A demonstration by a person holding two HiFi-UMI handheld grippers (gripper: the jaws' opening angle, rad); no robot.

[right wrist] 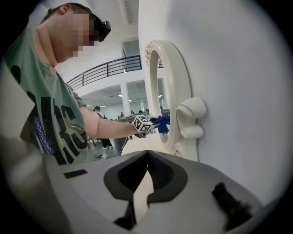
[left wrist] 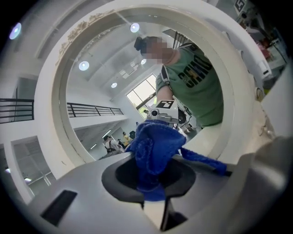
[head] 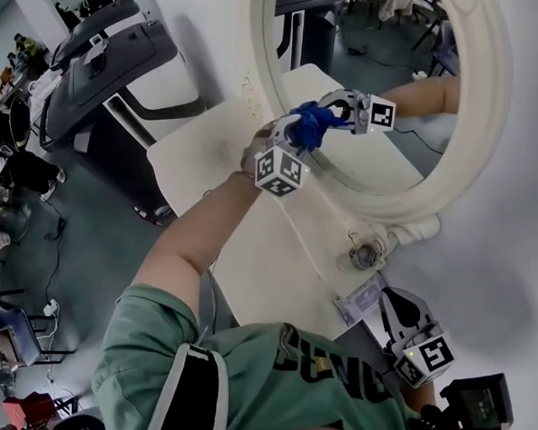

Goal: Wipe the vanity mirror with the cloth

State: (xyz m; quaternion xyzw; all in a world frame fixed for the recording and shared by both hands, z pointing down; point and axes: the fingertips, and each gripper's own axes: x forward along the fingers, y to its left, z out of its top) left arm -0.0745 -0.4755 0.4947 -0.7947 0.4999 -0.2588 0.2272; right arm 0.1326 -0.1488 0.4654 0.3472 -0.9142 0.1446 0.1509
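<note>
The vanity mirror [head: 387, 71] has a thick white oval frame [head: 406, 209] and stands on a white table against the wall. My left gripper [head: 303, 134] is shut on a bunched blue cloth [head: 313, 123], which presses on the lower left of the glass. In the left gripper view the cloth [left wrist: 153, 151] bulges out between the jaws, with the glass [left wrist: 100, 91] and the frame [left wrist: 50, 96] right ahead. My right gripper [head: 393, 303] is held low by the mirror's base, away from the glass. Its jaws are together with nothing in them [right wrist: 146, 183].
The white table [head: 209, 151] juts out from the wall [head: 514, 225]. A round knob [head: 366, 255] sits at the foot of the frame, with its scrolled bracket [right wrist: 192, 119] beside it. A treadmill [head: 107, 45] stands beyond the table's left edge.
</note>
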